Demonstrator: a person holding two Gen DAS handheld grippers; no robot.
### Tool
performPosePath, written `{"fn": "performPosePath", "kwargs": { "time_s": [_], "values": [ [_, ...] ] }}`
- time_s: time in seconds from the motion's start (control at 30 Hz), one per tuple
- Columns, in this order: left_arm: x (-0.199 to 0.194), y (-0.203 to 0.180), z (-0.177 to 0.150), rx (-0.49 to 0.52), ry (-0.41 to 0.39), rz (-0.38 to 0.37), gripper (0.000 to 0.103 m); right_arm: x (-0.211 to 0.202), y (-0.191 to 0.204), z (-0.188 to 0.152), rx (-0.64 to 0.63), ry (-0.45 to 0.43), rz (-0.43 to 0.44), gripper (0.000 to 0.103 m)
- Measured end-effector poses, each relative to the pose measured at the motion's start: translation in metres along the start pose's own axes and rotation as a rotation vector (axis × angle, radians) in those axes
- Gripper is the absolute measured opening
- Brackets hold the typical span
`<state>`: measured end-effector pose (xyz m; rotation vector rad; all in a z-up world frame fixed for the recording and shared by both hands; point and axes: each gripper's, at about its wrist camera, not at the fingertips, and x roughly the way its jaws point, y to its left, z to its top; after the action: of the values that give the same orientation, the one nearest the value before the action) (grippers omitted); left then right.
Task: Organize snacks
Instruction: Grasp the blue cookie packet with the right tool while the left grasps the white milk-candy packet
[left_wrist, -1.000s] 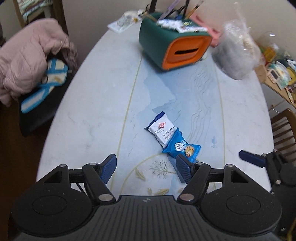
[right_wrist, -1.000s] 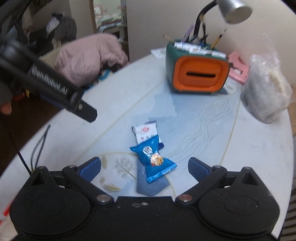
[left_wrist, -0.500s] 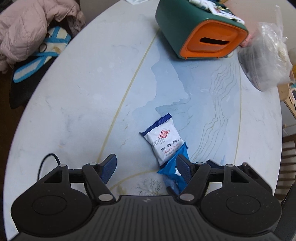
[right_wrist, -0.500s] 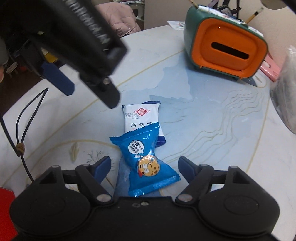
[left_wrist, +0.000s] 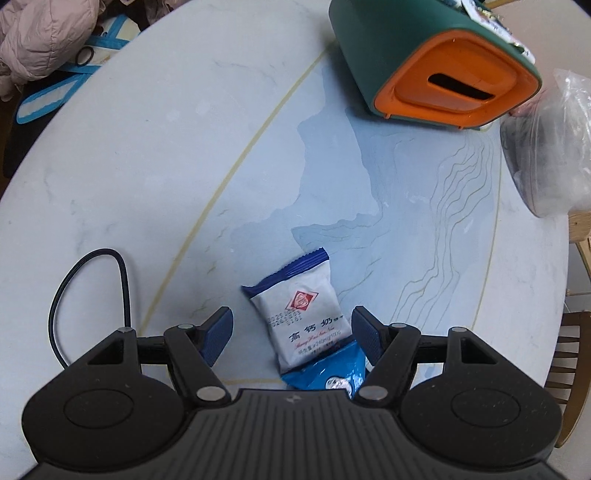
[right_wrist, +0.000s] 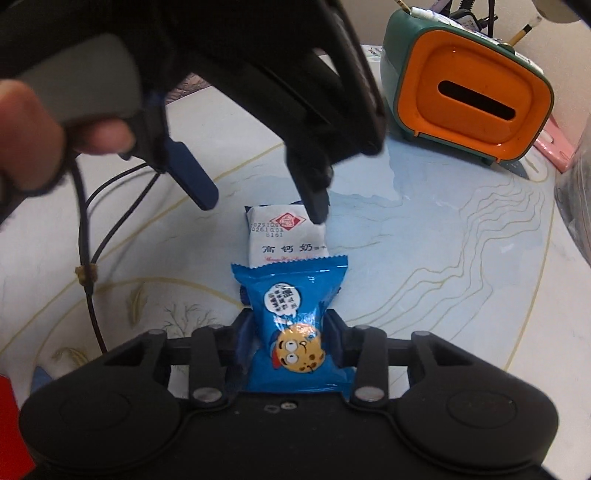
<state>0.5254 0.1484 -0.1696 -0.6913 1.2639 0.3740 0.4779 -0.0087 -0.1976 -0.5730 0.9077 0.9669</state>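
A white snack packet with blue ends and a red diamond logo (left_wrist: 301, 308) lies on the pale marble table (left_wrist: 147, 147). My left gripper (left_wrist: 291, 332) is open and straddles it from above. A blue cookie packet (right_wrist: 295, 325) overlaps the white packet's near end; it also shows in the left wrist view (left_wrist: 325, 373). My right gripper (right_wrist: 291, 334) is shut on the blue cookie packet. In the right wrist view the white packet (right_wrist: 284, 232) lies under the left gripper (right_wrist: 262, 195), with one finger (right_wrist: 314, 199) touching it.
A green and orange box with a slot (left_wrist: 439, 70) stands at the back of the table; it shows in the right wrist view too (right_wrist: 469, 96). A clear plastic bag (left_wrist: 550, 147) lies at the right edge. A black cable (left_wrist: 88, 295) loops at the left.
My right gripper has closed on the blue cookie packet. My left gripper has moved forward and down, and now straddles the white packet.
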Motion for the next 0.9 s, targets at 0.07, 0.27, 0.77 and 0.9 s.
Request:
{"fn": "performPosePath", "kwargs": {
  "time_s": [0.07, 0.27, 0.77, 0.9],
  "values": [
    [0.006, -0.003, 0.001, -0.001, -0.001, 0.005, 0.071, -0.002, 0.0, -0.001, 0.002, -0.005, -0.002, 0.036],
    [0.022, -0.011, 0.003, -0.017, -0.025, 0.019, 0.07, -0.013, -0.004, -0.011, 0.031, -0.007, -0.006, 0.034],
    [0.025, -0.033, -0.02, 0.13, -0.156, 0.139, 0.045, -0.022, -0.017, -0.024, 0.113, 0.004, -0.05, 0.034],
    [0.019, -0.026, -0.022, 0.119, -0.141, 0.133, 0.044, -0.036, -0.019, -0.031, 0.17, -0.003, -0.064, 0.033]
  ]
}}
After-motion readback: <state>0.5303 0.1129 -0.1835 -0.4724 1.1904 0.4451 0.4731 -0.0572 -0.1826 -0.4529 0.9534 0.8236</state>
